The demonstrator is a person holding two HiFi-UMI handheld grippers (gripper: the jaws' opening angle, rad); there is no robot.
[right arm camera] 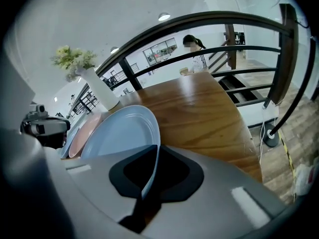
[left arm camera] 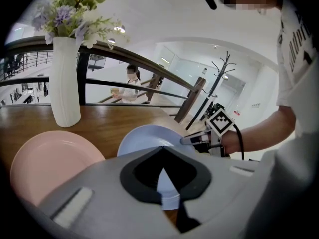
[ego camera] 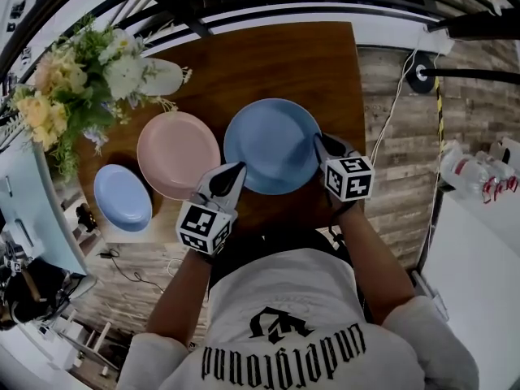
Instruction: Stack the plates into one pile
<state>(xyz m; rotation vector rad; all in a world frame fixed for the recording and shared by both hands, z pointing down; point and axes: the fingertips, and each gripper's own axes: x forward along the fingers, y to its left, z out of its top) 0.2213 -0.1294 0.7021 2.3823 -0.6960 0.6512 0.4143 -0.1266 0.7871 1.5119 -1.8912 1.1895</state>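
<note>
Closest in, at 6 o'clock of the head view: white printed T-shirt, both forearms stretched toward 12. Beyond that, brown wooden table, filling the middle from 9 to 1 o'clock. At 10 o'clock on it, bunch of yellow, white and pale pink flowers in a white vase.

At table centre, large blue plate, widest of the three. Just beside it at its 9 o'clock, pink plate; rims near or touching, cannot tell which. At 8 o'clock of the pink one, by the table's near left corner, small blue plate, rims close. All three side by side, none stacked.

Right gripper at 3 o'clock of the large blue plate, rolled on its side, jaws clamped on that plate's rim, the rim running between them. Left gripper at the same plate's 8 o'clock, held level, tips drawn together over the rim. Sliver of rim seen through the gap behind the tips; contact there not clear.
</note>
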